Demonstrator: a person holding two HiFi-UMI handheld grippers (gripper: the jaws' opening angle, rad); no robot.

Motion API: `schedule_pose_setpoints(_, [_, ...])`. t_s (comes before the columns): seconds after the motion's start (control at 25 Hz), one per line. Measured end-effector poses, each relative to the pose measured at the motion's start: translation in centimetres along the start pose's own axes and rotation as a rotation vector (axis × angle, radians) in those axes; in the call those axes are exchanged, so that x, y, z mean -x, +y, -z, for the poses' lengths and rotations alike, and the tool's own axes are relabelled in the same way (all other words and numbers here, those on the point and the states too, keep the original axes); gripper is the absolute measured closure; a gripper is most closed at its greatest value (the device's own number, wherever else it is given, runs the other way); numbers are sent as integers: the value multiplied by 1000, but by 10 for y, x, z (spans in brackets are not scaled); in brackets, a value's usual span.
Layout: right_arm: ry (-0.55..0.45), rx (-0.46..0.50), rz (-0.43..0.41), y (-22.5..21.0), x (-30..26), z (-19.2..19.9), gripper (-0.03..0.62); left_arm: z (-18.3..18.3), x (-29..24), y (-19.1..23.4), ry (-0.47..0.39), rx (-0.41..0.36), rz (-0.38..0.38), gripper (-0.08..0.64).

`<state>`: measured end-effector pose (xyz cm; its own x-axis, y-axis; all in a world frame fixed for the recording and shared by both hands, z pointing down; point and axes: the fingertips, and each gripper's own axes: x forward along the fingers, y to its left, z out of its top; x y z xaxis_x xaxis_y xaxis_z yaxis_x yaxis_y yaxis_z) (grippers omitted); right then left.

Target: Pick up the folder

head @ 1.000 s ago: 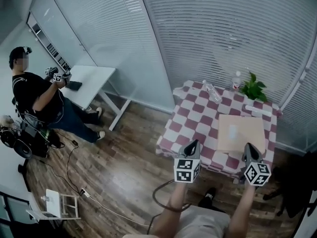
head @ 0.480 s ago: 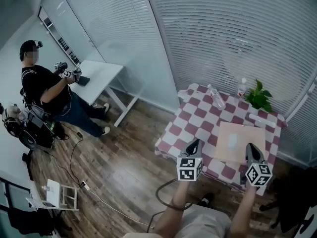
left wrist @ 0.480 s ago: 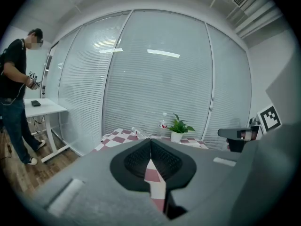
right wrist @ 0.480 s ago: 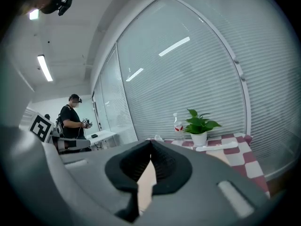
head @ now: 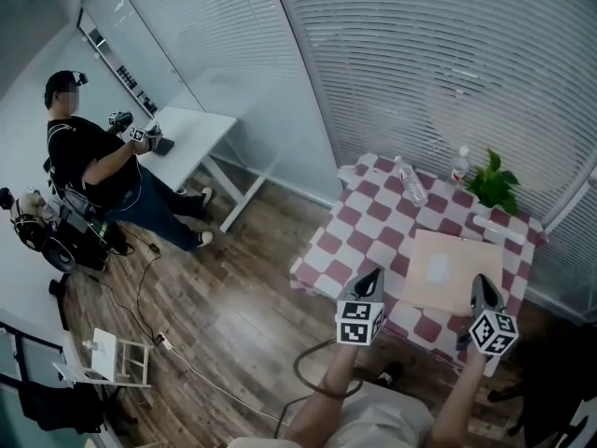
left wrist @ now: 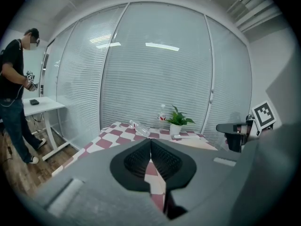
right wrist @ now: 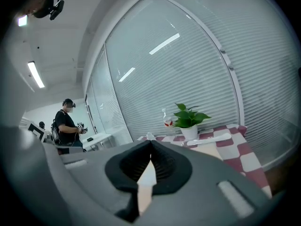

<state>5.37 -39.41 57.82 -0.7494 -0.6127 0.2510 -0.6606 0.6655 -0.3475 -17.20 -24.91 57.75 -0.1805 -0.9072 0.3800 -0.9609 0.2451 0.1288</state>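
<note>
We held the left gripper [head: 372,272] and the right gripper [head: 479,281] above the near side of the checkered table [head: 368,222], each with its jaws pressed together on nothing (past the pads, the gripper views showed only table and folder). The tan folder [head: 452,267] lay flat on the table's right half, on the near side of the potted plant [head: 494,185], and the right gripper's tip showed above its near edge. A clear bottle [head: 410,183] lay farther left, toward the far side.
</note>
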Motion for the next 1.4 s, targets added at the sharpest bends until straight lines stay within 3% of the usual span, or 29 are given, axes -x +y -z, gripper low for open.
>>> schedule_pose_setpoints(0.64, [70,1,-16,15,-35,14,591,-1,-23,34,32,35,-7,552])
schedule_pose_setpoints(1.08, [81,-16,68,22,-44,13,591,-15,-52,47,63,34,78,552])
schedule_pose_setpoints(1.4, [98,-20,154,-14,-25,15,591,-1,-76,21,109,43,134,552])
